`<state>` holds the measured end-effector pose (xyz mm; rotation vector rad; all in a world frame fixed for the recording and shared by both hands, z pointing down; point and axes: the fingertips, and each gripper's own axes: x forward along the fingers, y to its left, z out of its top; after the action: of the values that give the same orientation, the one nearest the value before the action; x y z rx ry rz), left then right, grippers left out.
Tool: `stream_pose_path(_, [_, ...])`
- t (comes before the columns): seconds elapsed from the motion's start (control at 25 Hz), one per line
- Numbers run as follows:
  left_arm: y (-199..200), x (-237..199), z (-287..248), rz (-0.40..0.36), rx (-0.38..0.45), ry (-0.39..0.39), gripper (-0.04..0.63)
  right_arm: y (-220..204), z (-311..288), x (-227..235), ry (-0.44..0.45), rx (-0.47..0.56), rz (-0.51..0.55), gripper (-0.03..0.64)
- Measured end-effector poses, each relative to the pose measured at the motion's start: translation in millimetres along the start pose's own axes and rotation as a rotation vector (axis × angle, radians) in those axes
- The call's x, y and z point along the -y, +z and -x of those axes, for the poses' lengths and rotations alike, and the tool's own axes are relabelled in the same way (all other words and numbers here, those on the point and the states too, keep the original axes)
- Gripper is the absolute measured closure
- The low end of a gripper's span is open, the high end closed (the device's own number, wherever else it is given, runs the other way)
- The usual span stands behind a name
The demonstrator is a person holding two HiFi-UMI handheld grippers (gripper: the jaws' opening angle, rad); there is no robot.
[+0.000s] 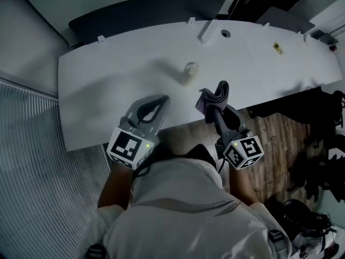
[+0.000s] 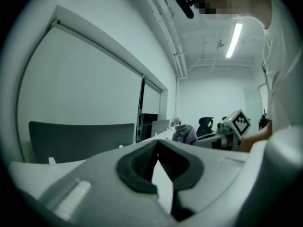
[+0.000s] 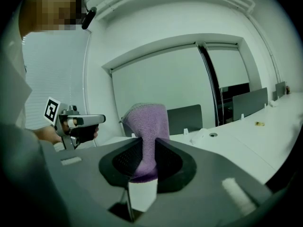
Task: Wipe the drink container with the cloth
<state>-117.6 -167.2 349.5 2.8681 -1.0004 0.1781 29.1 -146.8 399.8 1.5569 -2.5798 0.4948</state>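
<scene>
Stretching across the head view, the long white tabletop (image 1: 108,74) carries everything. The left gripper (image 2: 157,149) sits over its near edge with its jaws pressed fully together, holding nothing. The right gripper (image 3: 146,148) is clamped on a fuzzy purple cloth (image 3: 147,119), which stands up from its jaws. The small pale drink container (image 1: 189,73), possibly a lidded cup, stands upright mid-table, beyond both grippers and apart from them.

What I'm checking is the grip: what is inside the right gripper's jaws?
A purple cloth, pinched between the jaws, its top standing up above them. The part pressed between them is covered, so its lower end cannot be seen.
</scene>
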Motion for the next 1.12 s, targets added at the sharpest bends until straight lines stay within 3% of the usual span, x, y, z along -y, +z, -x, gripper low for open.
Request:
stream_pose_path(0.2, [-9,-6,-39,-0.014,-0.081,-0.048,0.591,-27,-15,12,0.013,-0.079,-0.021,0.535])
stream_pose_path(0.48, [-14,-25,-117,-0.075,-0.164,-0.020,0.570,-78,-38,19,0.177,-0.271,-0.084,0.535])
stream_pose_path(0.6, [-28,-31,-152,-0.084,-0.240,-0.012,0.502,-98,-51,19,0.260,-0.349,-0.096,0.535])
stream_pose_path(0.72, [-50,-32,-179,-0.086,-0.342,-0.023,0.488,-114,-69,17,0.324,-0.399,-0.082,0.535])
stream_pose_path(0.92, [-81,-40,-203,-0.198,-0.494,0.007,0.457,-134,-99,15,0.424,-0.473,-0.093,0.535])
stream_pose_path(1.12, [-103,-39,-213,-0.177,-0.587,-0.033,0.443,-133,-118,12,0.496,-0.481,-0.100,0.534])
